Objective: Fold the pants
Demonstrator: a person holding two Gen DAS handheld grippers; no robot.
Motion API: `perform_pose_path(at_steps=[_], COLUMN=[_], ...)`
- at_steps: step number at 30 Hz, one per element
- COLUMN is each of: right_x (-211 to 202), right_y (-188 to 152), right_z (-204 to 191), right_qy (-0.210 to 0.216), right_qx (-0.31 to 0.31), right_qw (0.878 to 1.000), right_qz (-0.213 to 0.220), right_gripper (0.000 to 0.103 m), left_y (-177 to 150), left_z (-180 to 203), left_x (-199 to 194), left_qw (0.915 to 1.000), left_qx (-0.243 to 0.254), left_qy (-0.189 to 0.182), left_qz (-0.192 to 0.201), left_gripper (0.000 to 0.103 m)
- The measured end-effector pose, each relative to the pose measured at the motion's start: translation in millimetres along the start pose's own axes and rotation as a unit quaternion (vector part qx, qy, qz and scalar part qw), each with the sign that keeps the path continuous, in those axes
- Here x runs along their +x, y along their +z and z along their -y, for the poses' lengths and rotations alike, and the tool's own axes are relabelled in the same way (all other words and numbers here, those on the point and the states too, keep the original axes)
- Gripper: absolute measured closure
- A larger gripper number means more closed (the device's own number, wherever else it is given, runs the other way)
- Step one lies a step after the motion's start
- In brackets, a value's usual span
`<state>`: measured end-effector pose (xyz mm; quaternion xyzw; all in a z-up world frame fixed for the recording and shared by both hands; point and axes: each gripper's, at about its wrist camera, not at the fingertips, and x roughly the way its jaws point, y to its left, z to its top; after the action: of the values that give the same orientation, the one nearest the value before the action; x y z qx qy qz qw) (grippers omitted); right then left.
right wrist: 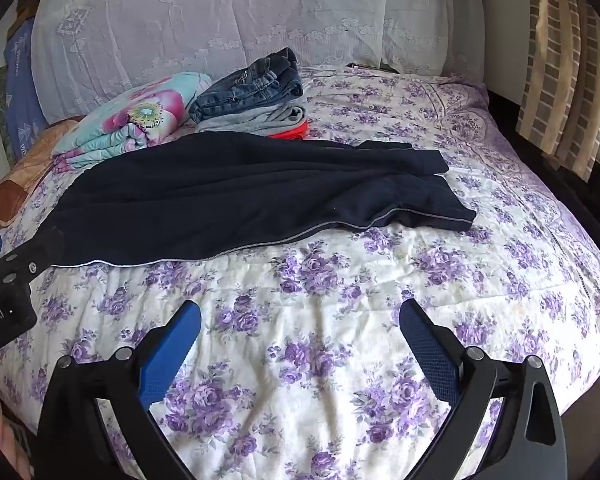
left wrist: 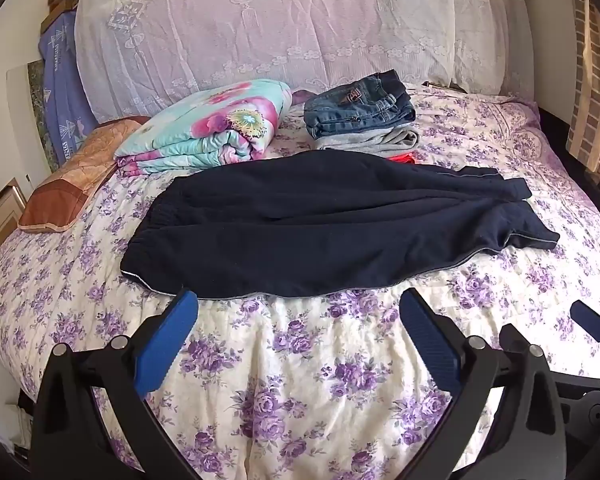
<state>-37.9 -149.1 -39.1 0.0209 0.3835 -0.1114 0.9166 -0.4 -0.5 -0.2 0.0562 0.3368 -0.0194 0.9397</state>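
Note:
Dark navy pants lie flat across the bed, waistband to the left, leg cuffs to the right, one leg folded over the other; they also show in the right wrist view. My left gripper is open and empty, just short of the pants' near edge. My right gripper is open and empty, over the bedspread in front of the pants. The right gripper's fingers show at the right edge of the left wrist view, and the left gripper's body shows at the left edge of the right wrist view.
The bed has a purple floral bedspread. Behind the pants lie a folded floral quilt and a stack of folded jeans and grey clothes. An orange pillow lies at the left. A lace-covered headboard stands behind.

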Motion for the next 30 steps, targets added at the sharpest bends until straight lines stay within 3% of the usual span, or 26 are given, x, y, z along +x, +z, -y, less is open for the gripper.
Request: perform_pose_path(at_steps=[30], right_x=[-0.3], right_y=[-1.9], right_z=[-2.3], right_qy=[0.003], right_qx=[0.000], right_qw=[1.000], right_qz=[0.001], right_gripper=[0.003], left_y=[-9.0], left_z=[-6.7], left_x=[6.4], left_qw=[0.9998], left_qx=[-0.013], left_qy=[-0.008], left_qz=[-0.013], left_gripper=[0.005])
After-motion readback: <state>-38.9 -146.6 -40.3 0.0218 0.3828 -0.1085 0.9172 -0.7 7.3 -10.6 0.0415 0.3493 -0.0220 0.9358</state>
